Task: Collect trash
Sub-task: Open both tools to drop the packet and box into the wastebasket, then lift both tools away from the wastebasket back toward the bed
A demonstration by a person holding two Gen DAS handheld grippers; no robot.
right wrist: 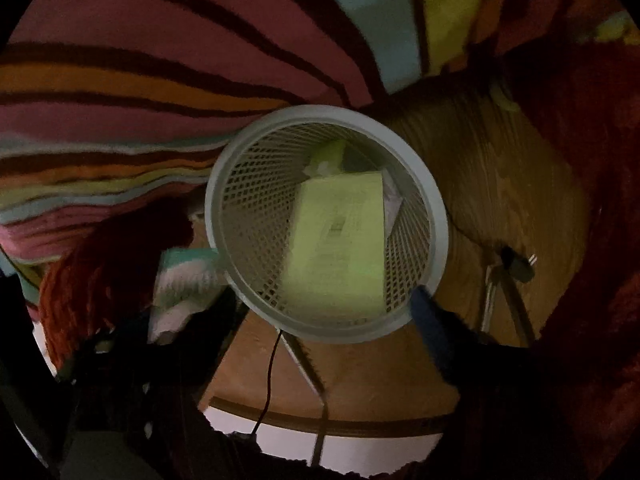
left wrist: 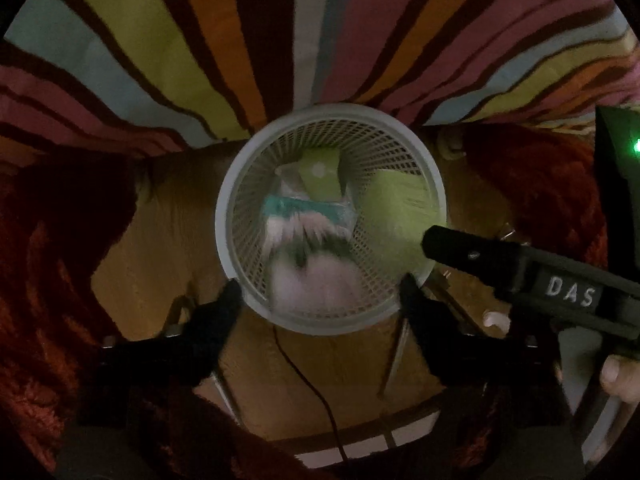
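With both of your grippers hanging over the white mesh basket (left wrist: 331, 220), the drop looks made: the left gripper (left wrist: 320, 296) has its jaws apart above a blurred white and teal wrapper (left wrist: 308, 236), the right gripper (right wrist: 324, 300) stands open over a pale green carton (right wrist: 340, 236). Both pieces lie inside the basket; whether more trash waits on the wooden floor (left wrist: 168, 216) you cannot tell.

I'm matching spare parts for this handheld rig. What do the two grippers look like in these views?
The left gripper has two matte black, wedge-shaped fingers on a black body. The right gripper is also black and blocky, with a label reading DAS in pale raised letters and small metal screws. A green indicator light glows on a dark housing nearby.
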